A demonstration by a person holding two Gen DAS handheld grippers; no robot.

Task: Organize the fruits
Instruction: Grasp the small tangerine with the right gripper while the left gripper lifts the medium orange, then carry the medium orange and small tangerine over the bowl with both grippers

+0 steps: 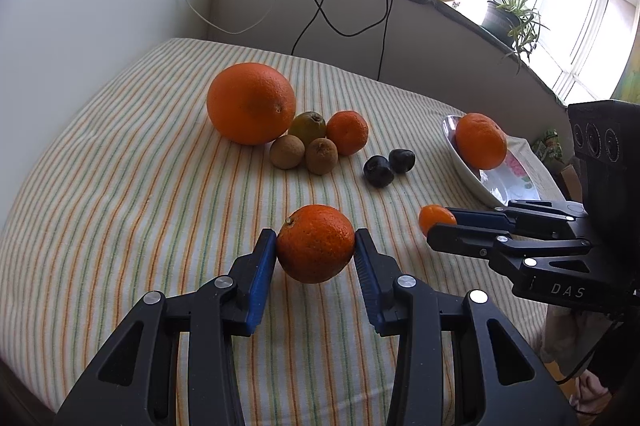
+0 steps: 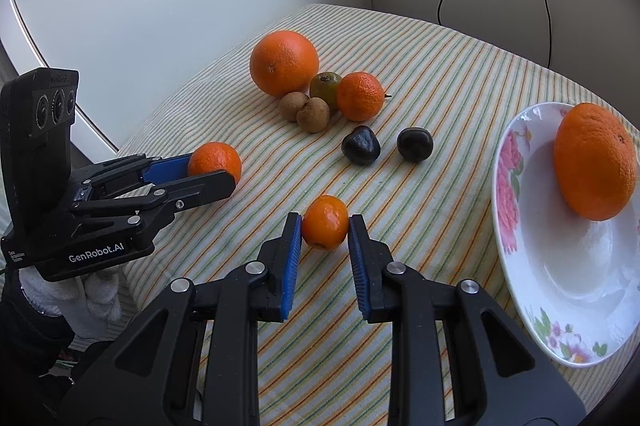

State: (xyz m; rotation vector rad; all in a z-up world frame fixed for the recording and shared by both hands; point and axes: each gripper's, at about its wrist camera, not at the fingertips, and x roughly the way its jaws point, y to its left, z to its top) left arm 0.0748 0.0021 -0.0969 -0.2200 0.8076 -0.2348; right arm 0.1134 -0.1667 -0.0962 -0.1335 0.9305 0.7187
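Left gripper (image 1: 315, 246) clamped on a mandarin (image 1: 315, 243), pads against both its sides. Right gripper (image 2: 325, 224) closed narrow on a kumquat (image 2: 325, 222). Ahead of both: grapefruit (image 2: 284, 62), two dark plums (image 2: 360, 145). Floral plate (image 2: 516, 186) right of the right gripper, one orange (image 2: 595, 161) in it.

A table covered by a striped cloth (image 2: 440, 74) carries the fruit. On the cloth sit 1 large orange (image 2: 284, 63), 1 greenish fruit (image 2: 325, 87), 2 brown kiwis (image 2: 313, 114) and a mandarin (image 2: 360, 96), all clustered and touching. Nearby lie 2 dark plums (image 2: 361, 145), apart from each other. A flowered plate (image 2: 516, 194) rests at the right edge. 2 small orange fruits (image 2: 325, 222) also touch the cloth.
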